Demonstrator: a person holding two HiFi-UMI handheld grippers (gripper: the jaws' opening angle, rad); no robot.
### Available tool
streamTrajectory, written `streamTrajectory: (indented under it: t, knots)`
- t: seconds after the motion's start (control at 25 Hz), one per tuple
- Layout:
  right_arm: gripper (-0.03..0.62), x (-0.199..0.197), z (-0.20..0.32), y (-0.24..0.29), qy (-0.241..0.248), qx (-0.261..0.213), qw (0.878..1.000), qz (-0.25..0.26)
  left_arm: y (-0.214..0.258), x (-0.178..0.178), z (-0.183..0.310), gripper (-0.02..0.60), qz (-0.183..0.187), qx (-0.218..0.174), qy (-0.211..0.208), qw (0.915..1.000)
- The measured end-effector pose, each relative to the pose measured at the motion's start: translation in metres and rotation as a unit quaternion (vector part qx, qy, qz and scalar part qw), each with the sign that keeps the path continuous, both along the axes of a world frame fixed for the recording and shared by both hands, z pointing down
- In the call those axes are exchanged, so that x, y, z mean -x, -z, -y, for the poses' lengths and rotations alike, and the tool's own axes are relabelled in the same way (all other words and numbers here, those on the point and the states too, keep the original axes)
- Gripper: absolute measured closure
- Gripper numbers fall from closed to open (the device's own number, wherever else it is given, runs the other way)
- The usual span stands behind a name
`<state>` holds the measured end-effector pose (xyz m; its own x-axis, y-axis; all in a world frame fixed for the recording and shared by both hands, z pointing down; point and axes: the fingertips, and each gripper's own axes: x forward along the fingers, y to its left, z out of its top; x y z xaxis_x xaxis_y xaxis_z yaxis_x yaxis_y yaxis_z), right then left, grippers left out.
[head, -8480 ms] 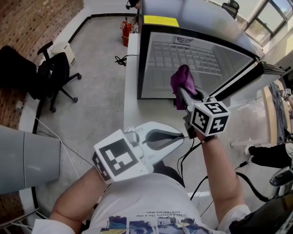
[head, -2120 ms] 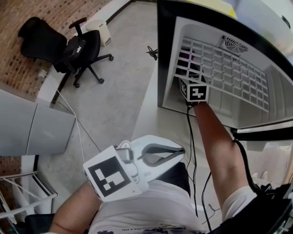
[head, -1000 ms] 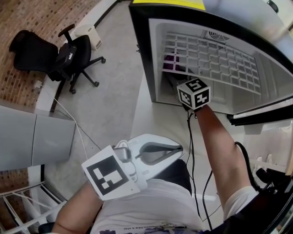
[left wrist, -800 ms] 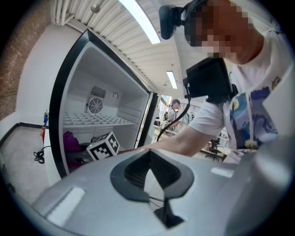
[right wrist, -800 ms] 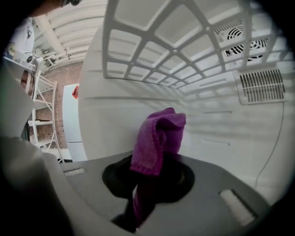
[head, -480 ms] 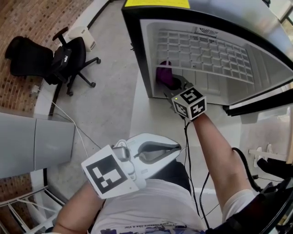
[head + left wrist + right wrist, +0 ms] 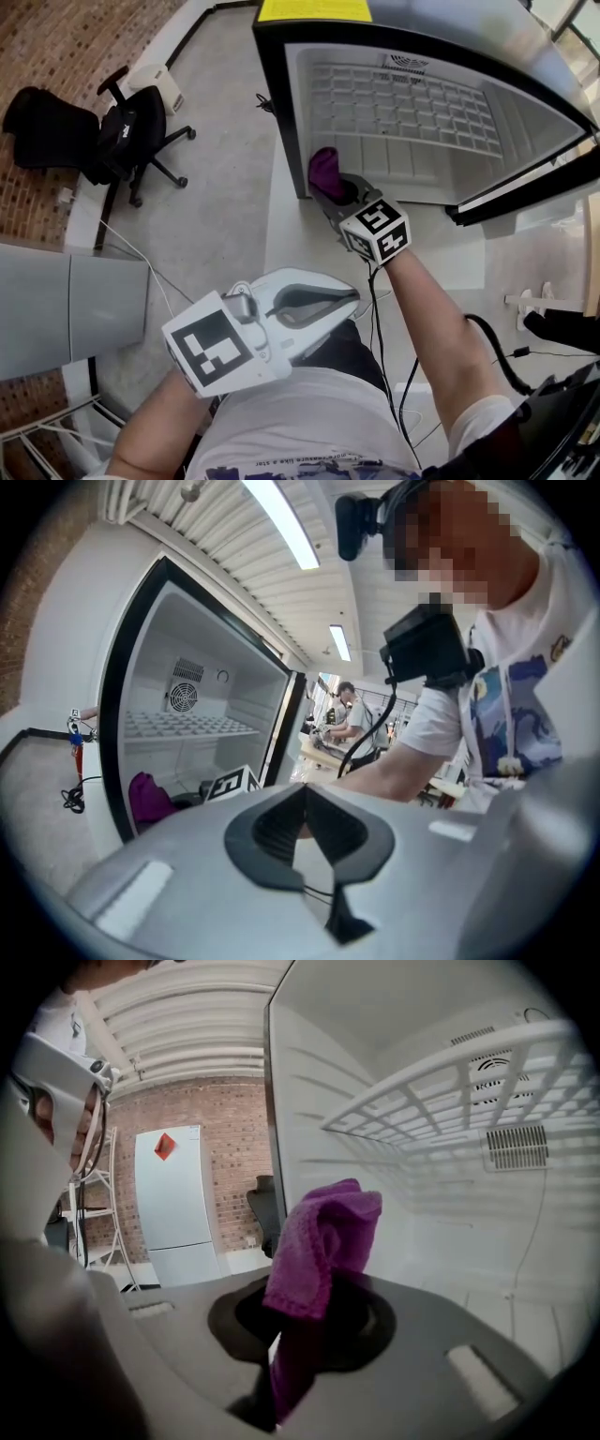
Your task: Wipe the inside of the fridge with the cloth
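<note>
While clamping purple cloth (image 7: 324,171), right gripper (image 7: 334,193) sits at fridge (image 7: 270,94) opening.

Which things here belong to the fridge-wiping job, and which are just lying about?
Job:
purple cloth
right tongs, shut on it
open fridge
wire shelf

Lying about:
office chair
left tongs, shut, empty

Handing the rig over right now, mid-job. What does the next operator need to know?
Right gripper: shut on the purple cloth, at the lower left front of the open fridge, below the wire shelf.
Left gripper: shut, empty, held by the torso, away from the fridge.
Done: cloth gripped and brought to the fridge interior. How much is already wiped cannot be told.
Left: probably wipe the floor, walls and shelf, then pull the cloth out.
</note>
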<state>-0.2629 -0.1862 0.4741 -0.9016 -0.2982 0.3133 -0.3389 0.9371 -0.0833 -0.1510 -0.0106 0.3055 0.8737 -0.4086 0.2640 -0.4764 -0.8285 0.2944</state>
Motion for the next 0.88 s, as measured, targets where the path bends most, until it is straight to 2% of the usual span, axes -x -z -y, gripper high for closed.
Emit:
streamTrajectory:
  t: [0.16,0.28,0.36,0.48,0.68,0.88]
  knots:
    - [0.54,-0.006,-0.015,-0.002,0.007,-0.008,1.0,-0.012,0.0,-0.003,-0.003,0.574,-0.004,-0.002,-0.011,0.9999]
    - [0.54,-0.023,-0.02,0.002,-0.007,-0.017,1.0,-0.014,0.001,-0.006,-0.004,0.574,-0.008,-0.005,-0.019,0.9998]
    - [0.54,-0.04,-0.016,0.009,-0.033,-0.02,0.999,-0.01,0.002,-0.007,-0.002,0.574,-0.013,-0.006,-0.021,0.9997]
    - [0.54,-0.078,0.008,0.016,-0.097,-0.032,0.994,-0.024,0.004,-0.013,0.004,0.575,-0.019,-0.008,-0.027,0.9994]
    - [0.54,-0.158,0.068,0.013,-0.218,-0.05,0.971,-0.079,0.008,-0.029,0.01,0.574,-0.025,-0.014,-0.043,0.9987]
    - [0.54,-0.204,0.115,0.009,-0.292,-0.07,0.945,-0.127,0.009,-0.042,0.019,0.575,-0.02,-0.017,-0.047,0.9985]
